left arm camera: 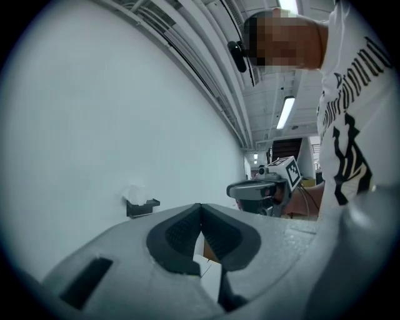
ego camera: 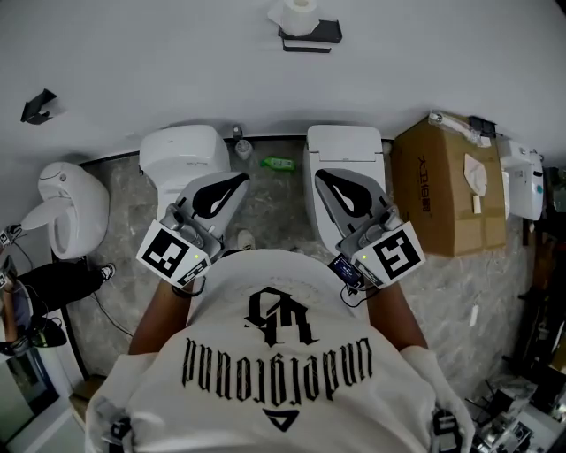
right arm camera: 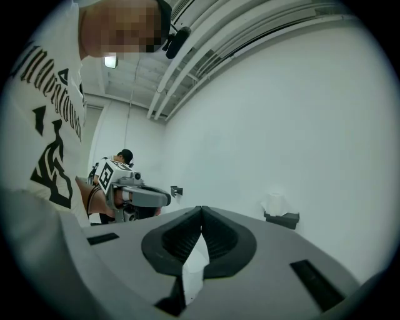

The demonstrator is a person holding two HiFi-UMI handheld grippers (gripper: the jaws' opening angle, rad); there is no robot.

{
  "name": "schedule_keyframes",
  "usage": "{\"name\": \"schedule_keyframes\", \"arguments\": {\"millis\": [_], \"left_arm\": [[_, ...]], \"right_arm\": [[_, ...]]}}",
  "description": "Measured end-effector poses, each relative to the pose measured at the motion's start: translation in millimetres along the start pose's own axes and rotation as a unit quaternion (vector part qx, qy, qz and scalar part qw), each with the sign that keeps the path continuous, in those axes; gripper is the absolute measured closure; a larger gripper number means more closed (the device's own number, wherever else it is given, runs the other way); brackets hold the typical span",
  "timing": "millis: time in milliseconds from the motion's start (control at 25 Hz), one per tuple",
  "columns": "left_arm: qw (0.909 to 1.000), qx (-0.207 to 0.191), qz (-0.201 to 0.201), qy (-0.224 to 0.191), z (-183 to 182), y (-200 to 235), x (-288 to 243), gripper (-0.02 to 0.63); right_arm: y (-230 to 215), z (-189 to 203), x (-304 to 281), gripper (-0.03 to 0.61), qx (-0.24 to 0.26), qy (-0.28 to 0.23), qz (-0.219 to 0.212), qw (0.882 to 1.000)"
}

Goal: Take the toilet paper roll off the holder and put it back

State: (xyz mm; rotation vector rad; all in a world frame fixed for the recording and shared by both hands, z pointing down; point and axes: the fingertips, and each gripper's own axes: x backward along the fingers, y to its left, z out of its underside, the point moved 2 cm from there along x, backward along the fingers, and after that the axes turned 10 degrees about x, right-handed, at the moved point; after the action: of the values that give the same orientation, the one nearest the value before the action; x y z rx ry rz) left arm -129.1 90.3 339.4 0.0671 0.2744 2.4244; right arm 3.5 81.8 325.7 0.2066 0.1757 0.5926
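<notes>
On the wall (ego camera: 133, 53) straight ahead, well apart from both grippers, toilet paper roll (ego camera: 301, 14) is seen on its black holder (ego camera: 311, 35), apparently standing on end. Both left gripper (ego camera: 240, 181) and right gripper (ego camera: 322, 175) are held closed, empty; right judged slightly nearer.

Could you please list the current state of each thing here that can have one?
toilet paper roll: standing on its holder, untouched.
holder: fixed to the wall, bearing the roll.
left gripper: shut, nothing between the jaws.
right gripper: shut, nothing between the jaws.
</notes>
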Motion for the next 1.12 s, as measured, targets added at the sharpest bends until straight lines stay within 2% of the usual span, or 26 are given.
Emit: {"name": "schedule_keyframes", "arguments": {"millis": [240, 440, 600, 880, 1120], "left_arm": [[0.9999, 0.002, -0.009, 0.007, 15.5, -45.5, -13.0, 0.601], [0.9996, 0.014, -0.003, 0.026, 37.5, -84.6, -20.4, 0.601], [0.9992, 0.028, -0.014, 0.026, 45.8, -105.6, -24.9, 0.601], [0.9985, 0.050, -0.021, 0.002, 49.9, -126.4, -27.7, 0.601], [0.9988, 0.046, -0.016, -0.003, 51.1, -140.6, -32.5, 0.601]], "right_arm": [[6.0, 11.7, 49.0, 0.563, -0.007, 0.000, -0.031, 0.999], [12.1, 23.8, 86.5, 0.563, -0.016, 0.007, -0.051, 0.999], [18.4, 34.7, 114.3, 0.563, -0.021, 0.010, -0.067, 0.998], [16.9, 52.1, 150.1, 0.563, -0.029, 0.011, -0.065, 0.997], [15.1, 51.3, 161.9, 0.563, -0.025, 0.004, -0.061, 0.998]]}}
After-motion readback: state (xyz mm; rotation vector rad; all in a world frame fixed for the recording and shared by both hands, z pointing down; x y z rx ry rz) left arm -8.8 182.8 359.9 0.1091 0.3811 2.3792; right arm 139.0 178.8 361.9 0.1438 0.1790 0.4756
